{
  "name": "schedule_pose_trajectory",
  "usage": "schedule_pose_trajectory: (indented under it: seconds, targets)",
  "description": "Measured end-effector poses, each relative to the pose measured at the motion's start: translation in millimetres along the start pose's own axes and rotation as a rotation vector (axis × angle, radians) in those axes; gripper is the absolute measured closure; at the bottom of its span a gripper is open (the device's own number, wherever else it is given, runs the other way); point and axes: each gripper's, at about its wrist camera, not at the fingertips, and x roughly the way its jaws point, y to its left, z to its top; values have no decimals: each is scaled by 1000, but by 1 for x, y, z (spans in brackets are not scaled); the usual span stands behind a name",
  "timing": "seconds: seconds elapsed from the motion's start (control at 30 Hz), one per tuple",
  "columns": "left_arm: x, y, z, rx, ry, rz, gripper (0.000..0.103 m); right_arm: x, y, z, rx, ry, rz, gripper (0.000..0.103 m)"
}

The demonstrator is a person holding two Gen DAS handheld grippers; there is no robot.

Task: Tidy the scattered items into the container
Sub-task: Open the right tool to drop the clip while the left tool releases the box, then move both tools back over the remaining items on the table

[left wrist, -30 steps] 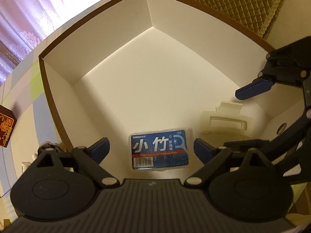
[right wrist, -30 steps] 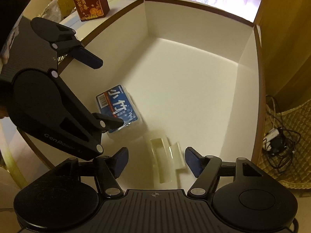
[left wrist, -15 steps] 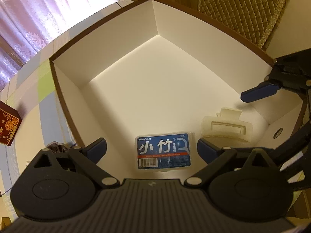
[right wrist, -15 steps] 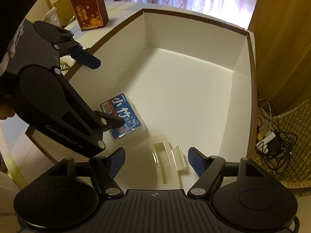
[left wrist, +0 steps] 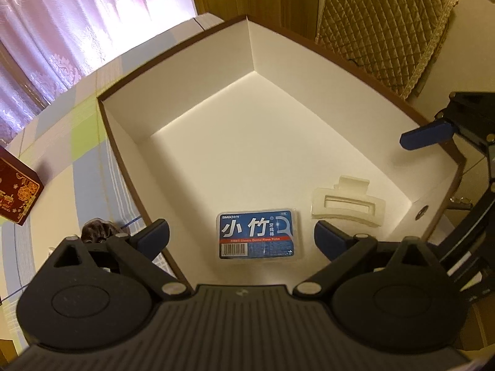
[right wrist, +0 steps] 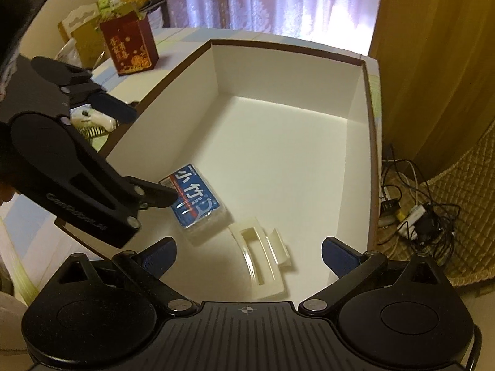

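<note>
Left tongs (left wrist: pixel 241 235): spread wide, nothing between the blue pads, held above the near corner of the box.
Right tongs (right wrist: pixel 249 255): also spread wide and empty, above the near end of the box; their blue tip shows at the right edge of the left wrist view.
Floss pick box (left wrist: pixel 259 232): flat on the box floor directly ahead of the left tongs, between their two pads in that view, blue label up with white characters and a barcode; in the right wrist view it lies ahead and left of the right tongs, partly behind a finger of the left tongs.
Hair claw (right wrist: pixel 264 261): cream plastic, lying on the box floor just ahead of the right tongs, just beside the floss pick box but not touching it; ahead and right of the left tongs.
Container (left wrist: pixel 198 92): large open box, white inside with a brown rim, standing on the desk; the floor beyond the two items is bare white.
Dark bundle (left wrist: pixel 99 230): on the desk outside the box wall, just left of the left tongs; too dim to identify.
Desk (left wrist: pixel 62 142): covered in a pale checked cloth, left of the box.
Red gift box (right wrist: pixel 131 46): with gold print, on the desk farther left, well apart from both tongs.
Curtains (right wrist: pixel 278 0): pale lilac, lit from behind, beyond the far end of the box.
</note>
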Motion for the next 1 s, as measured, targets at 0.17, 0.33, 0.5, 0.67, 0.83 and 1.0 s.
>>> schedule_pose_trajectory:
  seconds: [0.17,0.33,0.5,0.67,0.83,1.0]
  targets:
    - [-17,4,-6,-25,-30,30,2,-12,1,-1,46,-37,-13,0]
    - [-34,14,-14,-59,-56,55,1,-23,8,-2,67,-70,-25,0]
    - [-50,24,-27,-74,-83,54,1,-32,23,-4,92,-90,-46,0]
    - [-65,35,-45,-71,-104,35,1,-39,44,-6,118,-108,-76,0]
    - [-82,54,-68,-73,-123,10,1,-46,73,-6,163,-127,-95,0]
    - [-99,82,-99,-84,-127,-10,1,-45,111,-1,185,-140,-90,0]
